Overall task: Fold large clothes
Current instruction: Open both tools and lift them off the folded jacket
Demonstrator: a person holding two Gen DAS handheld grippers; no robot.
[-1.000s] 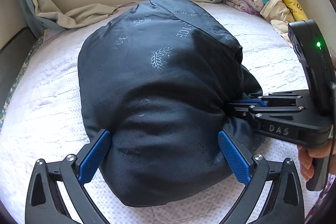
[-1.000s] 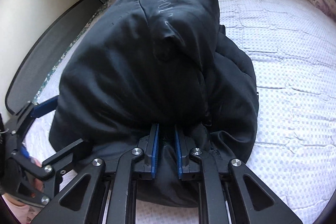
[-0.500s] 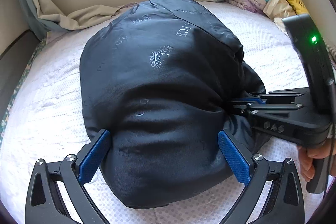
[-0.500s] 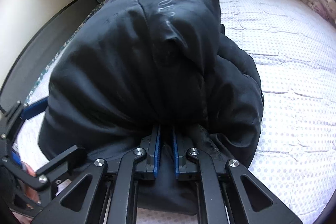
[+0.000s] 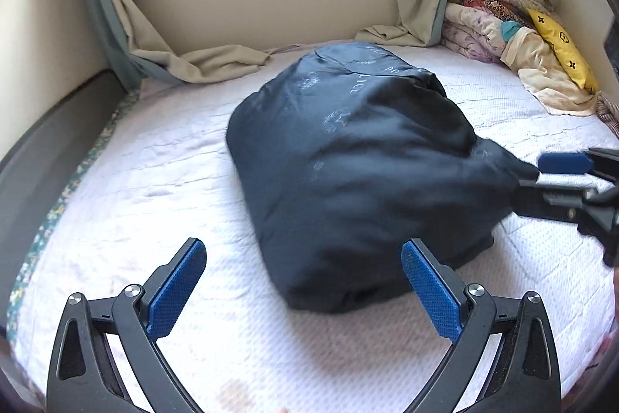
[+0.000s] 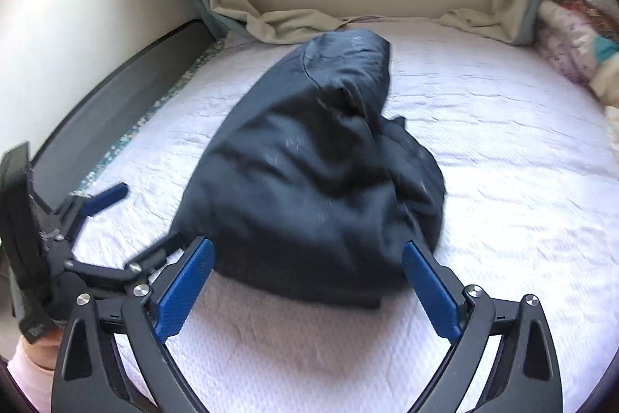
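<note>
A dark navy padded jacket lies bundled in a folded heap on the white bed; it also shows in the right wrist view. My left gripper is open and empty, just in front of the bundle's near edge. My right gripper is open, its blue pads on either side of the bundle's near end, holding nothing. In the left wrist view the right gripper sits at the jacket's right end. In the right wrist view the left gripper sits at the jacket's left side.
The white quilted bedspread covers the bed. A pile of folded blankets and a yellow pillow sits at the back right corner. Beige curtains drape onto the bed below the window. A dark bed rail runs along the left.
My right gripper has opened and let go of the jacket. Both grippers have pulled back from the bundle, which now lies on the bed by itself.
</note>
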